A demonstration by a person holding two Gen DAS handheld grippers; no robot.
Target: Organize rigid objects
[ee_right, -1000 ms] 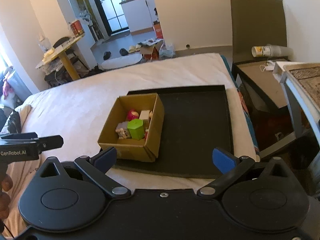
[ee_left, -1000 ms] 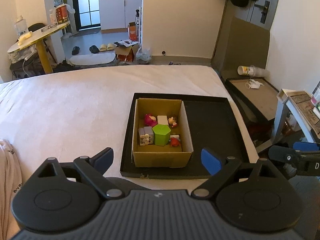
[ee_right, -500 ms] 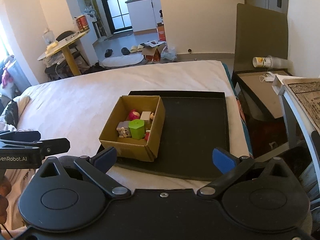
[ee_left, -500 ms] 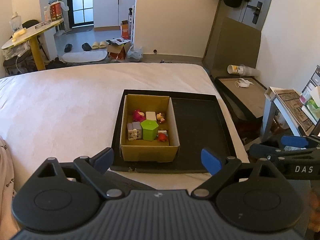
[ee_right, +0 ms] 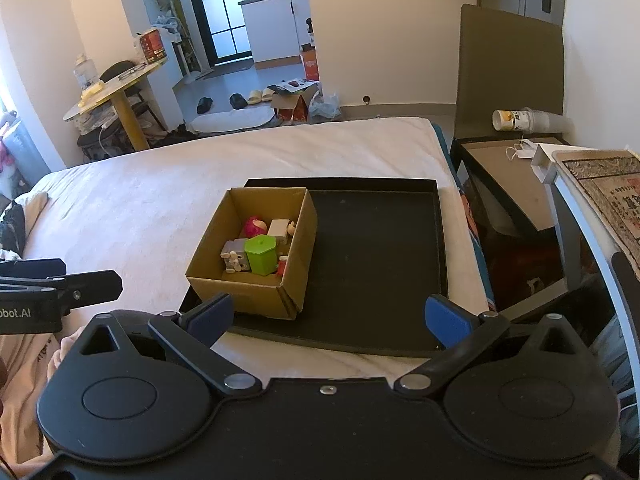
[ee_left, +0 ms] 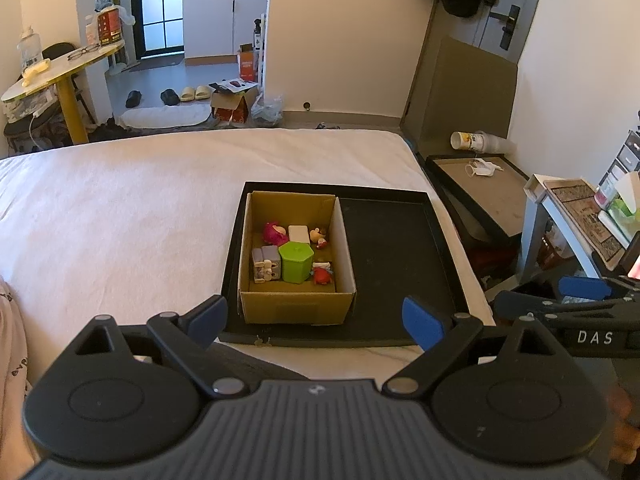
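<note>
A cardboard box (ee_left: 296, 308) (ee_right: 244, 292) stands in the left half of a black tray (ee_left: 400, 264) (ee_right: 380, 248) on the white bed. Inside lie a green hexagonal container (ee_left: 296, 261) (ee_right: 261, 255), a pink toy (ee_left: 274, 233), a white block (ee_left: 299, 233), a grey block (ee_left: 265, 264) and small red figures (ee_left: 322, 275). My left gripper (ee_left: 316, 320) is open and empty, held back near the bed's front edge. My right gripper (ee_right: 326, 316) is open and empty, also in front of the tray.
The tray's right half is bare. The white bed (ee_left: 120, 220) spreads left. Right of the bed stand a low brown-topped table (ee_left: 484, 184) with a cup and mask, and a side table (ee_right: 600, 200). Clothing (ee_right: 24, 360) lies at the front left.
Both grippers have pulled back and risen a little, so the box and tray look smaller and more centred. Both stay open and empty.
</note>
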